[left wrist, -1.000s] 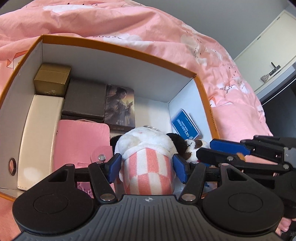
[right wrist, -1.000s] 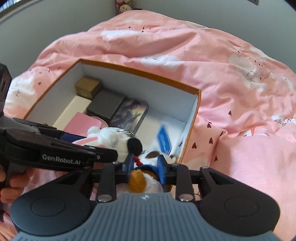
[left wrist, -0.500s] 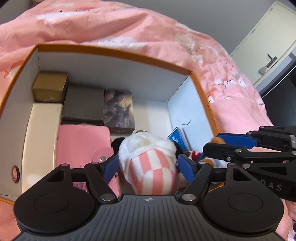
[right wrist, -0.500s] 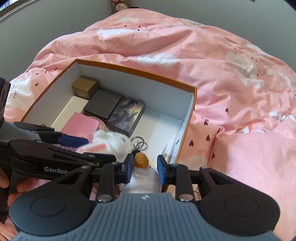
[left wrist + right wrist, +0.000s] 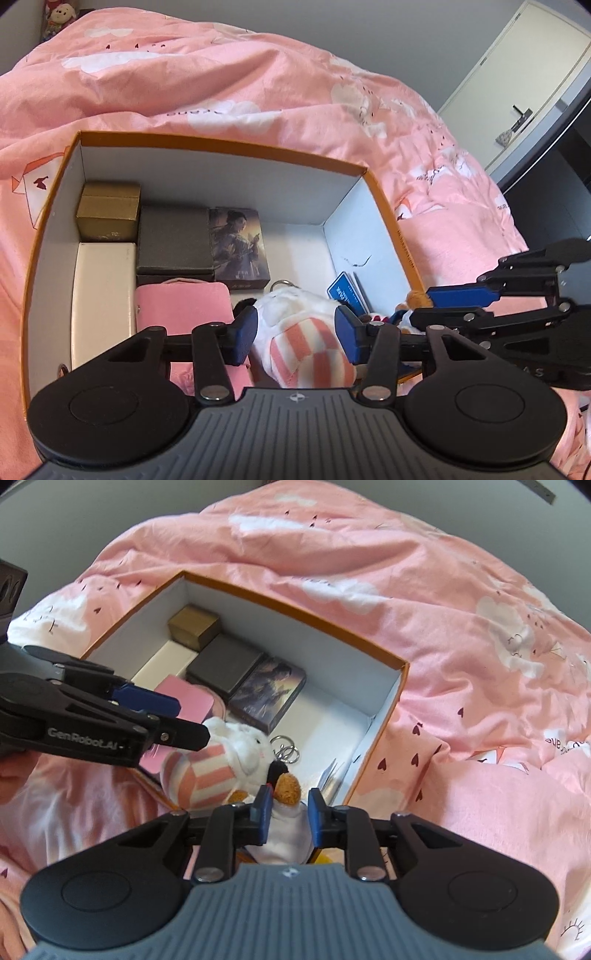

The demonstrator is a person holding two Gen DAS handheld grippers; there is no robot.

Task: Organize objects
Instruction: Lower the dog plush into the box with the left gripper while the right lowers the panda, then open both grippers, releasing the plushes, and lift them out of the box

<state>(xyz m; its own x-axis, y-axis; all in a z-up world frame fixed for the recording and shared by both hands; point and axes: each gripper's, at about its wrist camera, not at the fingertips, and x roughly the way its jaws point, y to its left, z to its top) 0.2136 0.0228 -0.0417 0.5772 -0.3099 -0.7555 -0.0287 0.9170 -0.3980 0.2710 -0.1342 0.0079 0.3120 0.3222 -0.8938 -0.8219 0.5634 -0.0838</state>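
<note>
An orange-rimmed white box (image 5: 229, 146) lies on the pink bed. My left gripper (image 5: 295, 334) is shut on a white plush with a pink-striped body (image 5: 306, 354), held over the box's near edge; the plush also shows in the right wrist view (image 5: 207, 771). My right gripper (image 5: 288, 812) is shut on a small white plush with an orange-brown tuft (image 5: 286, 790), just right of the other plush. A key ring (image 5: 284, 751) hangs between them. The right gripper shows in the left wrist view (image 5: 458, 302).
Inside the box lie a gold box (image 5: 109, 216), a dark grey box (image 5: 173, 240), a picture card box (image 5: 238, 251), a cream case (image 5: 103, 295), a pink pouch (image 5: 183, 310) and a blue card (image 5: 345, 295) against the right wall. Pink duvet (image 5: 461, 627) surrounds it.
Both grippers have pulled back and up with their plush toys, lifting them from the box floor towards its near edge. The blue card now leans on the right wall.
</note>
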